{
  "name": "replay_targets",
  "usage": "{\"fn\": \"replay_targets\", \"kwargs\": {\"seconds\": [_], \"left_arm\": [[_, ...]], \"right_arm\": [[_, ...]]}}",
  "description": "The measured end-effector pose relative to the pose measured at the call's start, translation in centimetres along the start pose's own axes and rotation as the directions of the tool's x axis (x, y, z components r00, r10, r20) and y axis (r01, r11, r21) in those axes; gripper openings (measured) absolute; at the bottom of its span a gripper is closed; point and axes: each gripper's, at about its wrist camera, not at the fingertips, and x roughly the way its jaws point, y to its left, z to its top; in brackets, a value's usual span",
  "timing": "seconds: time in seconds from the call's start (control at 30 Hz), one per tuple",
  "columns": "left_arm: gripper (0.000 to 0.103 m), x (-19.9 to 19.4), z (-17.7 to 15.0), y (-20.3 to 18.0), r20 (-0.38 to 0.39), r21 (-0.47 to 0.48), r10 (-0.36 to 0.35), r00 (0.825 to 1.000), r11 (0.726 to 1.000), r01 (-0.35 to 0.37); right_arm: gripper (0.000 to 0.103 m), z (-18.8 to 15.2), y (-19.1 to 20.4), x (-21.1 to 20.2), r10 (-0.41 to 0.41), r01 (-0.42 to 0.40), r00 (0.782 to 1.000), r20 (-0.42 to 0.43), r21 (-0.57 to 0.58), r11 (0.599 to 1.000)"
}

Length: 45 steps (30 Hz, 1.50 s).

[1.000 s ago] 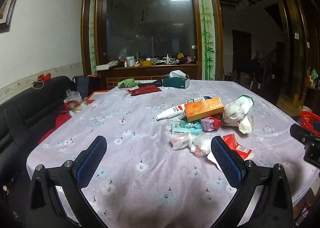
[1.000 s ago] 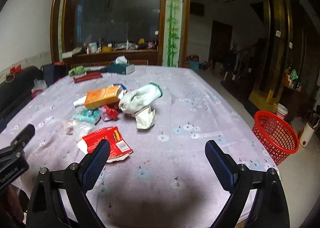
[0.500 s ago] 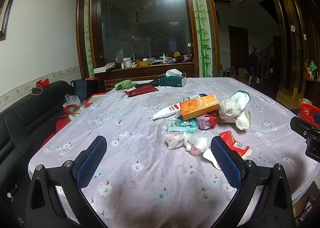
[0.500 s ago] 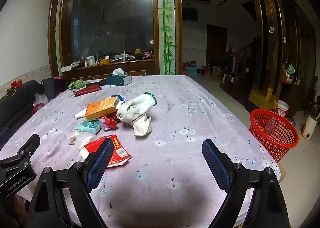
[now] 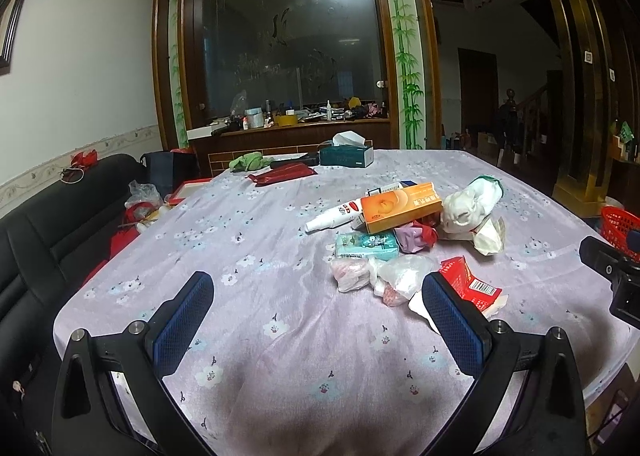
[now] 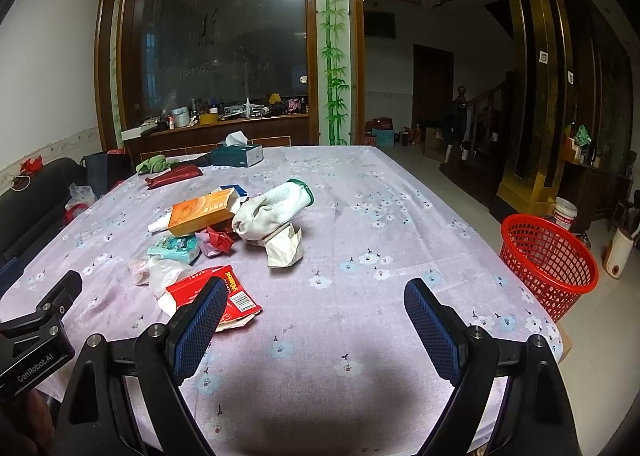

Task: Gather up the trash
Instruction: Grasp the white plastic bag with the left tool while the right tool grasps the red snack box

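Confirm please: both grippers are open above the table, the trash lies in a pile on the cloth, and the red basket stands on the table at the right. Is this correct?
One detail is wrong. The red basket stands on the floor beside the table, as the right wrist view shows. The left gripper and right gripper are open, and the trash pile lies on the cloth.

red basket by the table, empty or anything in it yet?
Looks empty. In the right wrist view the red basket stands upright on the floor, and only mesh shows inside; its very bottom is hidden.
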Motion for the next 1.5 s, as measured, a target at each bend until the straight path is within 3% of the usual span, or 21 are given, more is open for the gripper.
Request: {"fn": "replay_targets", "kwargs": {"seconds": [0.47, 0.7, 0.8, 0.87, 0.9, 0.93, 0.97, 1.07, 1.13, 1.23, 1.27, 1.3, 1.33, 1.43, 1.5], "left_arm": [[0.103, 1.4, -0.2, 0.4, -0.054, 0.0, -0.016, 0.998, 1.0, 0.016], [0.103, 3.5, 0.5, 1.5, -0.145, -0.019, -0.113, 0.983, 0.994, 0.111], [0.103, 5.0, 1.0, 2.1, -0.202, -0.054, -0.182, 0.962, 0.983, 0.175], [0.097, 6.2, 1.4, 2.2, -0.232, -0.068, -0.222, 0.947, 0.975, 0.212], [0.095, 6.9, 1.6, 2.1, -0.255, -0.075, -0.243, 0.936, 0.97, 0.231], [0.09, 8.0, 1.8, 2.3, -0.288, -0.107, -0.286, 0.914, 0.958, 0.266], [0.081, 8.9, 2.0, 2.4, -0.311, -0.137, -0.315, 0.897, 0.948, 0.286], [0.068, 12.0, 2.4, 2.8, -0.381, -0.217, -0.381, 0.842, 0.922, 0.319], [0.066, 13.5, 2.6, 2.8, -0.4, -0.233, -0.383, 0.832, 0.921, 0.312], [0.066, 15.8, 2.7, 2.4, -0.433, -0.244, -0.409, 0.804, 0.911, 0.332], [0.066, 16.4, 2.6, 2.2, -0.446, -0.25, -0.417, 0.792, 0.907, 0.338], [0.064, 17.1, 2.4, 1.9, -0.458, -0.255, -0.446, 0.769, 0.895, 0.367], [0.056, 17.6, 2.2, 1.6, -0.466, -0.255, -0.456, 0.759, 0.89, 0.378], [0.043, 17.7, 2.4, 1.4, -0.453, -0.256, -0.477, 0.753, 0.879, 0.402], [0.042, 17.2, 2.5, 1.2, -0.441, -0.23, -0.453, 0.775, 0.891, 0.39]], "right_arm": [[0.093, -0.4, 0.3, 0.9, 0.018, -0.018, 0.999, -0.042, 0.001, 1.0], [0.093, -0.5, 0.4, 1.7, 0.05, -0.049, 0.996, -0.078, 0.003, 0.999], [0.084, -0.1, 0.4, 2.4, 0.115, -0.114, 0.987, -0.114, 0.014, 0.993], [0.079, 0.2, 0.5, 3.1, 0.146, -0.146, 0.979, -0.14, 0.012, 0.989], [0.078, 0.4, 0.6, 3.4, 0.17, -0.17, 0.973, -0.154, 0.016, 0.985], [0.071, 0.5, 0.6, 3.9, 0.203, -0.201, 0.964, -0.173, 0.027, 0.979], [0.067, 0.5, 0.6, 4.1, 0.216, -0.214, 0.959, -0.184, 0.032, 0.976], [0.067, 0.5, 0.7, 5.0, 0.255, -0.25, 0.94, -0.228, 0.05, 0.967], [0.067, 0.4, 0.8, 4.9, 0.251, -0.248, 0.941, -0.226, 0.042, 0.968], [0.067, 0.4, 0.8, 4.8, 0.252, -0.249, 0.942, -0.223, 0.041, 0.968], [0.067, 0.4, 0.7, 4.8, 0.254, -0.251, 0.941, -0.224, 0.045, 0.967], [0.067, 0.3, 0.6, 4.9, 0.254, -0.25, 0.941, -0.225, 0.047, 0.967], [0.067, 0.4, 0.6, 5.0, 0.255, -0.251, 0.94, -0.227, 0.046, 0.967], [0.067, 0.4, 0.6, 5.4, 0.265, -0.26, 0.935, -0.237, 0.052, 0.964], [0.067, 0.5, 0.6, 5.6, 0.282, -0.274, 0.928, -0.244, 0.063, 0.96]]}}
